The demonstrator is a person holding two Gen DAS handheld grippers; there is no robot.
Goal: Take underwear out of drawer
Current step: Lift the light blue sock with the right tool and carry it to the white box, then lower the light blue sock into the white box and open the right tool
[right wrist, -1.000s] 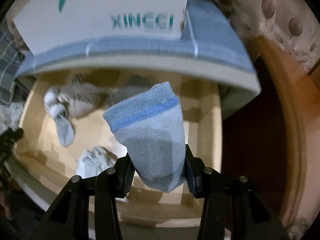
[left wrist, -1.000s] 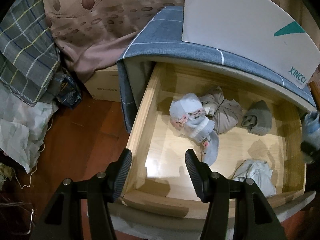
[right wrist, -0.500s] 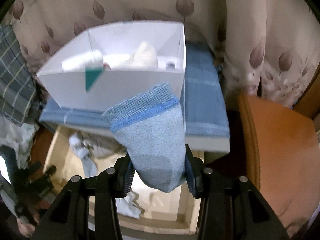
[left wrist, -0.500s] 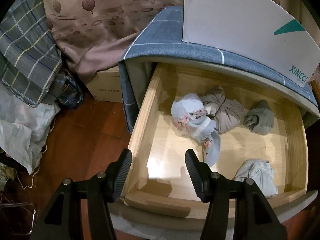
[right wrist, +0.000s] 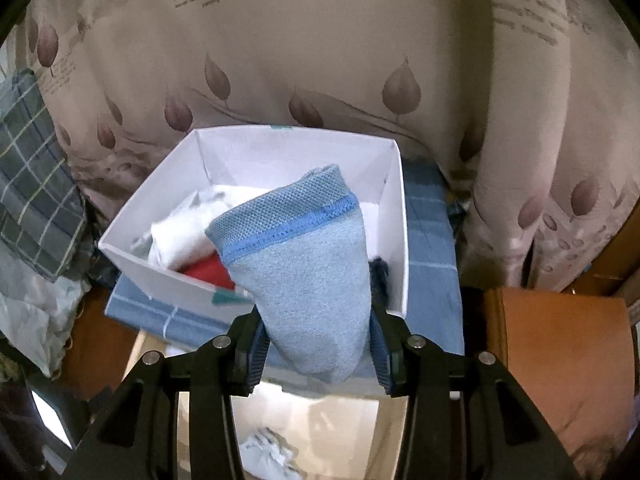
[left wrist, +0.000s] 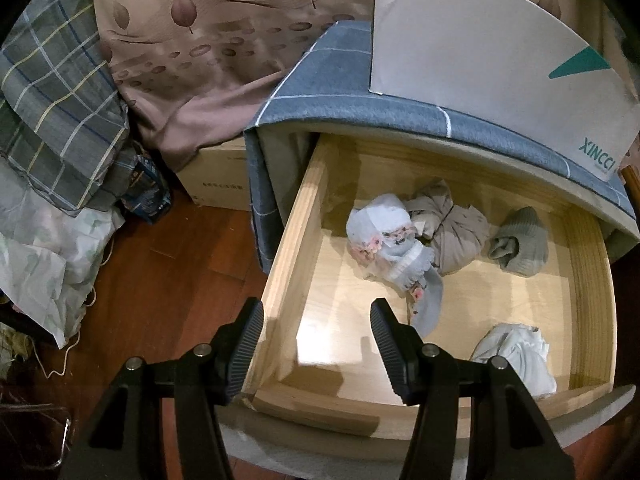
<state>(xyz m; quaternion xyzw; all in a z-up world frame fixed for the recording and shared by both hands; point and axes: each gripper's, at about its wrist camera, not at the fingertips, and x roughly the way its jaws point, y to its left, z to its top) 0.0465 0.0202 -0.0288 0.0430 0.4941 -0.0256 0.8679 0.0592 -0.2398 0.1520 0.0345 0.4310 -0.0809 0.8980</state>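
My right gripper point(right wrist: 316, 354) is shut on a light-blue piece of underwear point(right wrist: 304, 280) with a brighter blue band, held up in front of an open white box point(right wrist: 394, 184). White, red and dark garments lie inside that box. My left gripper point(left wrist: 316, 344) stands open and empty over the near left corner of the pulled-out wooden drawer point(left wrist: 292, 248). In the drawer lie a white floral bundle point(left wrist: 386, 240), a beige knotted bundle point(left wrist: 452, 224), a grey-green roll point(left wrist: 520, 248) and a white crumpled piece point(left wrist: 516, 356).
The white box point(left wrist: 480, 40) stands on the cabinet's blue checked cover point(left wrist: 340, 88). A leaf-print curtain point(right wrist: 320, 60) hangs behind. Plaid bedding point(left wrist: 52, 100), a cardboard box point(left wrist: 216, 176) and a bag crowd the wooden floor at left. An orange-brown surface point(right wrist: 560, 360) lies to the right.
My right gripper rose from inside the drawer with the blue underwear and now faces the white box's open top. The left gripper stayed still; the drawer contents did not move.
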